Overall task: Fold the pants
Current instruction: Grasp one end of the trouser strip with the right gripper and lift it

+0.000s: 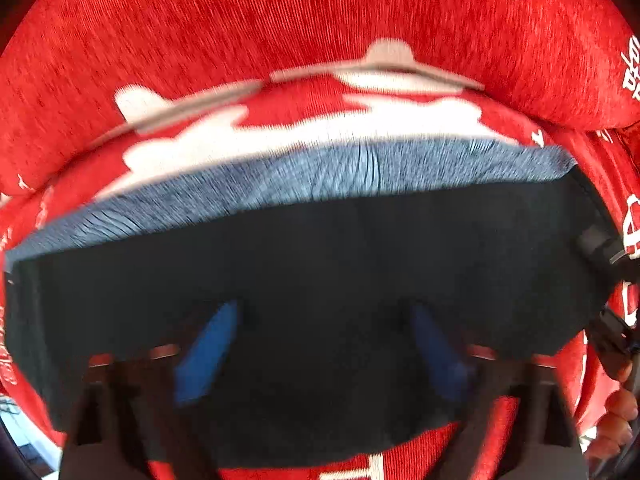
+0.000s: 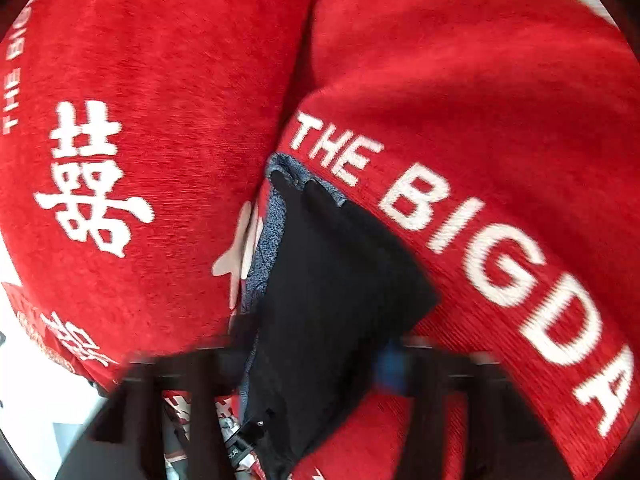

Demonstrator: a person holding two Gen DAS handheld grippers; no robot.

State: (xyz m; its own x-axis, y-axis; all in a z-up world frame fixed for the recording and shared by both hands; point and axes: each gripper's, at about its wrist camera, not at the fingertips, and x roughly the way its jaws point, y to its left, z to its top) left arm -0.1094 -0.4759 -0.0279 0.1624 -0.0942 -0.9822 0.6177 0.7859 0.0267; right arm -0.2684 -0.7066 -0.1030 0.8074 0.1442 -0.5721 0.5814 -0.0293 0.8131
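Observation:
Black pants (image 1: 320, 256) with a grey-blue knit band (image 1: 320, 176) along the far edge lie folded on red cloth. My left gripper (image 1: 322, 352) points down onto them. Its blue pads (image 1: 208, 352) stand apart, with the black cloth spread flat between and under them, so it is open. In the right wrist view the pants (image 2: 340, 280) run as a dark strip from a far corner down between my right gripper's (image 2: 320, 372) fingers. That gripper is shut on them, with one blue pad (image 2: 390, 364) showing beside the cloth. Both views are blurred.
The red cover (image 2: 440, 80) with white lettering lies over two bulging cushions with a crease (image 2: 296, 80) between them. A red cushion edge (image 1: 280, 20) rises behind the pants. A hand (image 1: 620, 404) and black gripper parts (image 1: 604, 248) show at the right edge. Pale floor (image 2: 24, 320) shows at left.

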